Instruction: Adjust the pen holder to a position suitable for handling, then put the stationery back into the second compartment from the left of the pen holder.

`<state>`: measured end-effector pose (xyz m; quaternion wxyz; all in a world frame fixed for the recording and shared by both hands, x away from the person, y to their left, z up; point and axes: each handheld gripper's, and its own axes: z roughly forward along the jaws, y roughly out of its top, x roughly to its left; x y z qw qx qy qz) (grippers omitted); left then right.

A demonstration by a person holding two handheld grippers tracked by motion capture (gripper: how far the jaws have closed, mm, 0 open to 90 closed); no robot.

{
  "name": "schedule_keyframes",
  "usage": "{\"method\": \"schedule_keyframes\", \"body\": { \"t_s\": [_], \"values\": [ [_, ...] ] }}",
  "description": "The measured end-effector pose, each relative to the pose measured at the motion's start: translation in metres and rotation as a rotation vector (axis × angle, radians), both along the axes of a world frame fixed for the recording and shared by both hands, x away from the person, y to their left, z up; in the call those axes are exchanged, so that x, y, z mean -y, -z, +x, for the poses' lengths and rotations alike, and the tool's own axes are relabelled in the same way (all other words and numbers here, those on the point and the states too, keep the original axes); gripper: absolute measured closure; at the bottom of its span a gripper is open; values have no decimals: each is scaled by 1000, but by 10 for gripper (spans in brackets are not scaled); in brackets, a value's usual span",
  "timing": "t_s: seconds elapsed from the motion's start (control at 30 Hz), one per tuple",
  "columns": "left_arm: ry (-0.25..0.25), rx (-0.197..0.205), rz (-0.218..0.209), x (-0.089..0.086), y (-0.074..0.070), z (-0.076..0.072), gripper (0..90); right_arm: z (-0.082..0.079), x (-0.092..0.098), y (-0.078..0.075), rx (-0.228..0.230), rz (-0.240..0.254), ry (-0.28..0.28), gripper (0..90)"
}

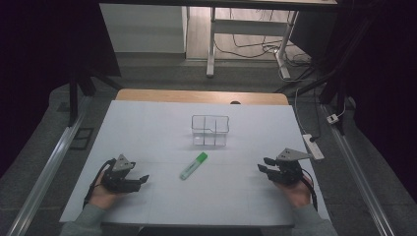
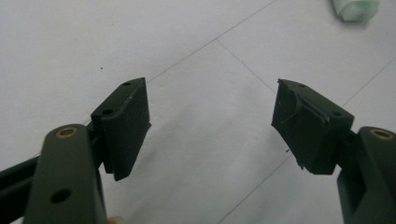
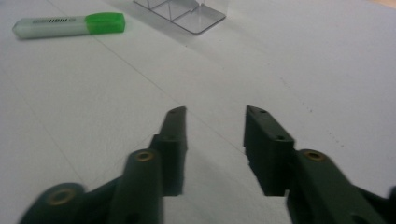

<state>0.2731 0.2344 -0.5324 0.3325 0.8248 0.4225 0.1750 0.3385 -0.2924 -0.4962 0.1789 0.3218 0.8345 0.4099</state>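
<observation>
1. Green-capped and pale-bodied, a highlighter lies flat on the white table, midway between the two grippers and touching neither.

2. Its long axis runs on a slant in the high view: the green cap points up and to the right, toward a clear plastic organizer standing just beyond it, while the pale tail points down and to the left, toward the person.

3. From the left gripper, the pen sits to the right and slightly farther up the table; its tail end is the near end, and shows at the top right corner of the left gripper view.

4. From the right gripper, the pen lies to the left, well apart; in the right gripper view it sits at the upper left, broadside on, cap nearer the organizer.

5. By the high view the left gripper looks the nearer of the two, though the margin is small and either could reach the pen.

6. Left jaws stand wide apart with nothing but bare table between them.

7. Right jaws are parted about halfway, also with nothing between them, and point up the table to the right of the pen rather than straight at it.

8. Printed lettering runs along the pale barrel; the cap is on. The organizer is see-through, divided into compartments that look empty.

9. A grab would likely call for the jaws to close across the barrel, square to that slanted axis.
</observation>
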Motion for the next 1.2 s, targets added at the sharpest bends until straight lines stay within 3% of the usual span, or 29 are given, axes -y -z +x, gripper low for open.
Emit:
{"method": "schedule_keyframes", "body": {
  "t_s": [0.03,0.3,0.87,1.2],
  "values": [
    [0,0,-1,0,0,0,274,-1,-1,0,-4,0,-10,486],
    [4,9,-14,0,-6,3,272,0,2,1,-1,6,-13,416],
    [48,27,-21,17,-29,12,268,2,3,4,-23,-25,-16,393],
    [61,31,-23,25,-35,19,269,-1,5,5,-25,-33,-27,391]
  ]
}}
